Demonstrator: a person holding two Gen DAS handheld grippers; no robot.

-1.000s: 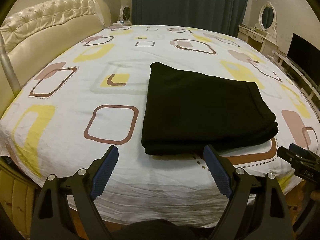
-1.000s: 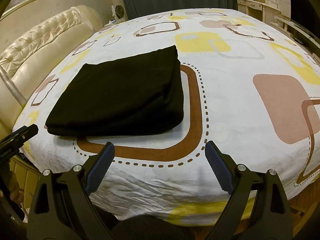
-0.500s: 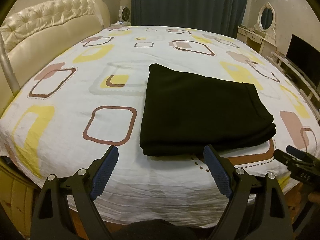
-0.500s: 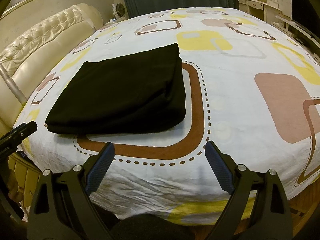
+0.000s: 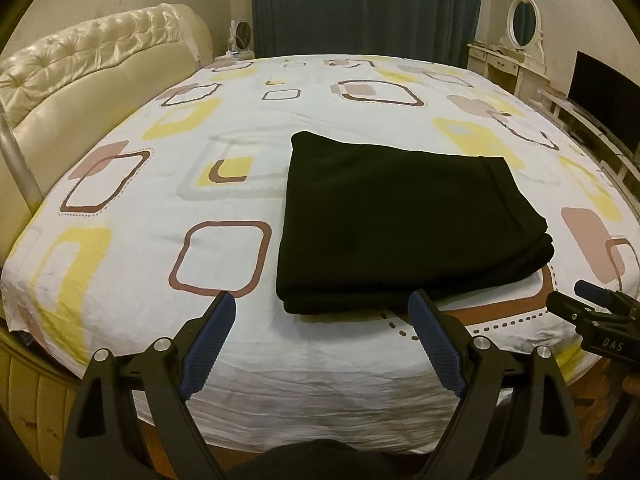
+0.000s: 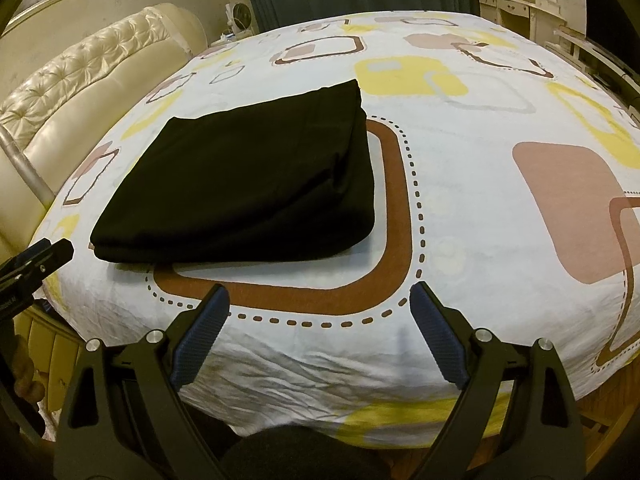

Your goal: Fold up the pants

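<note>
Black lettering area first: white "DAS" reads on the body of my right gripper (image 5: 600,312) where it pokes in at the right edge of the left view; a label on my left gripper (image 6: 28,276) in the right view is too cut off to read. White bedsheet (image 5: 140,208) printed with rounded squares in yellow, brown and pink, wrinkled along the near edge. Cream tufted headboard (image 5: 92,64) on the left, dark teal curtain (image 5: 360,4) behind, white dressing table (image 5: 504,60) with oval mirror and a dark TV screen (image 5: 604,96) on the right. Black pants (image 5: 396,216) lie folded into a flat stacked rectangle on the sheet, layers showing along the near edge, partly over a big brown dotted square. Both my grippers hang over the near bed edge, jaws spread wide, nothing between the blue pads (image 6: 200,340), clear of the pants
</note>
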